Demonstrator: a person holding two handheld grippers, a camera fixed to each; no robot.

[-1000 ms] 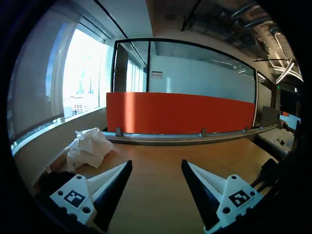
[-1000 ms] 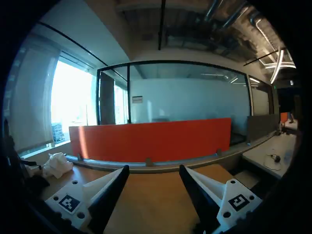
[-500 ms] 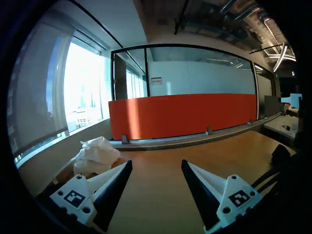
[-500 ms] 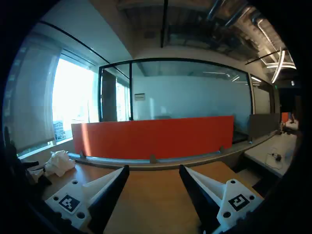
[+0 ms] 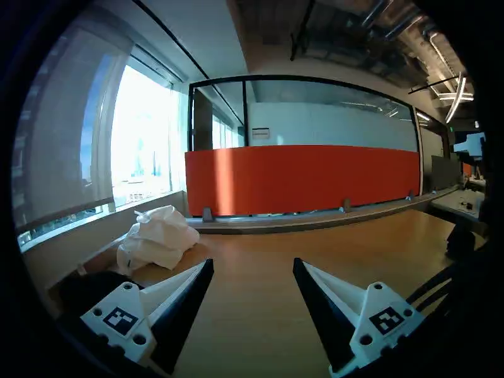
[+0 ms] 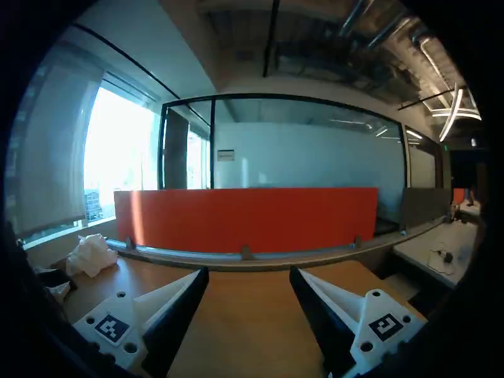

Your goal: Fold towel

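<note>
Left gripper (image 5: 252, 261): its two fingers are spread wide with only bare tabletop between them; it has hold of nothing.

Right gripper (image 6: 248, 269): also spread wide, with bare tabletop in the gap and nothing grasped.

Fingers (image 5: 179, 296): white wedges with black inner faces, each with a square black-and-white marker near its base.

Table (image 5: 264, 246): a light wooden surface that runs forward under both grippers to the far edge.

Towel (image 5: 157, 238): white and crumpled into a loose, unfolded heap on the table's left side, close by the window ledge. In the left gripper view it lies ahead of and to the left of the left finger's tip, near it but not touching. In the right gripper view the towel (image 6: 91, 255) is smaller, far off to the left and well apart from the fingers.

Divider (image 5: 302, 179): an orange panel standing upright along the table's far edge, behind and to the right of the towel.

Window (image 5: 142, 148): very bright, on the left wall beyond the towel.

Glass wall (image 6: 302, 157): black-framed, rising behind the divider.
</note>
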